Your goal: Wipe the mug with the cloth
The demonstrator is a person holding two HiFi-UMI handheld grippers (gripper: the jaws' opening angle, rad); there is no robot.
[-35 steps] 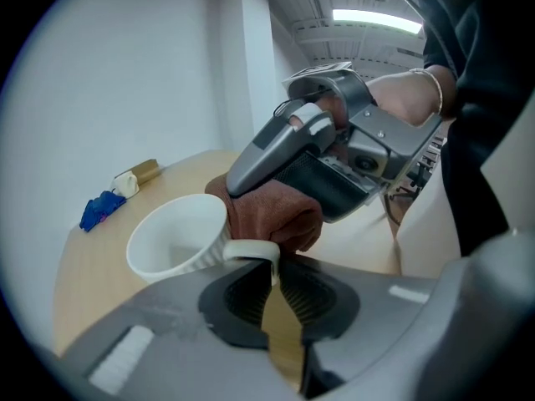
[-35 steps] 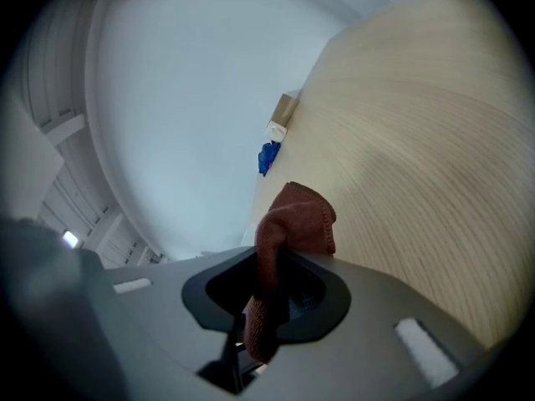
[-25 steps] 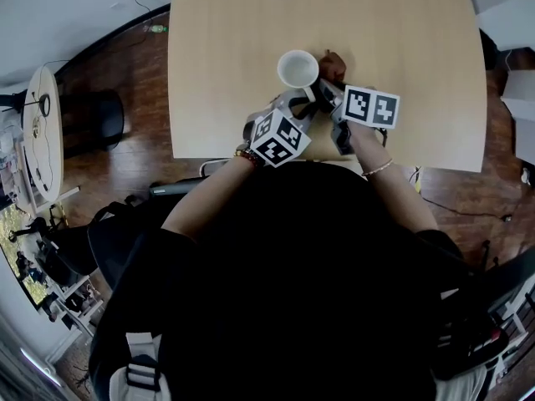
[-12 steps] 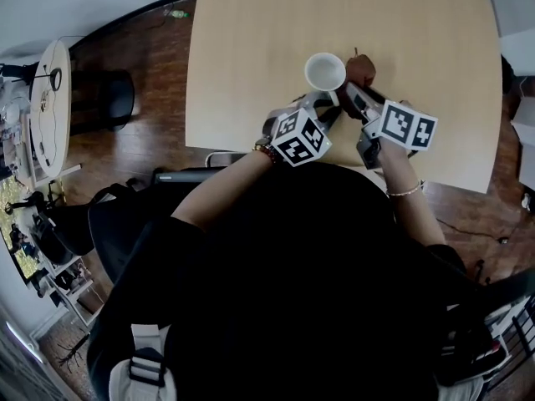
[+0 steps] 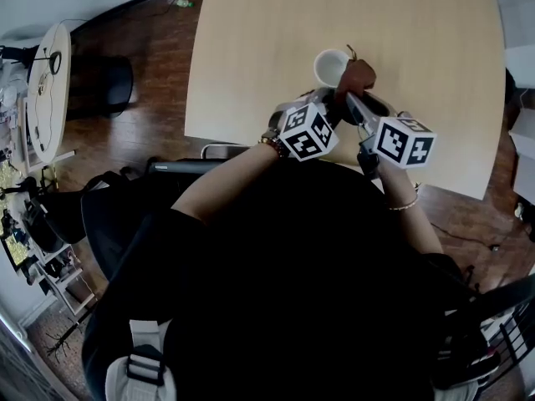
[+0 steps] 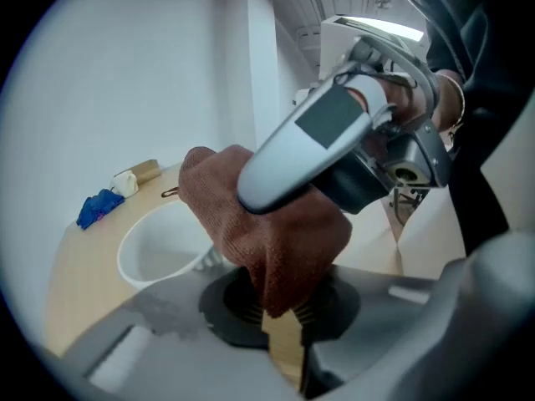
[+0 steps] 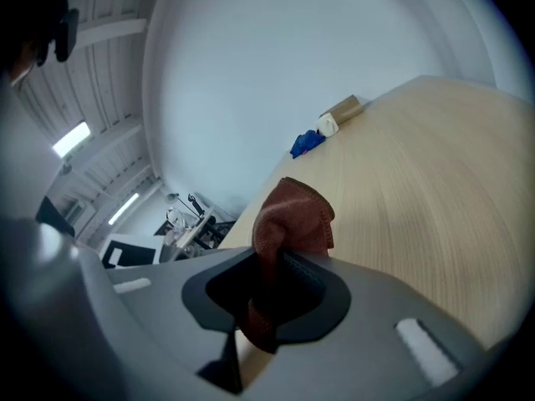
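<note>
Mug (image 6: 159, 249) partly hidden behind cloth (image 6: 284, 232), blue scrap (image 6: 99, 208) well beyond.

Your head view is evenly bright under soft overhead light, the pale wooden table (image 5: 251, 57) nearly shadowless, your torso (image 5: 292, 266) a black mass. Both gripper views bend hard and blacken at the corners; a ceiling strip light (image 7: 71, 139) glares, and the rust-brown cloth (image 6: 276, 249) and white mug (image 6: 155, 253) look soft up close.
</note>
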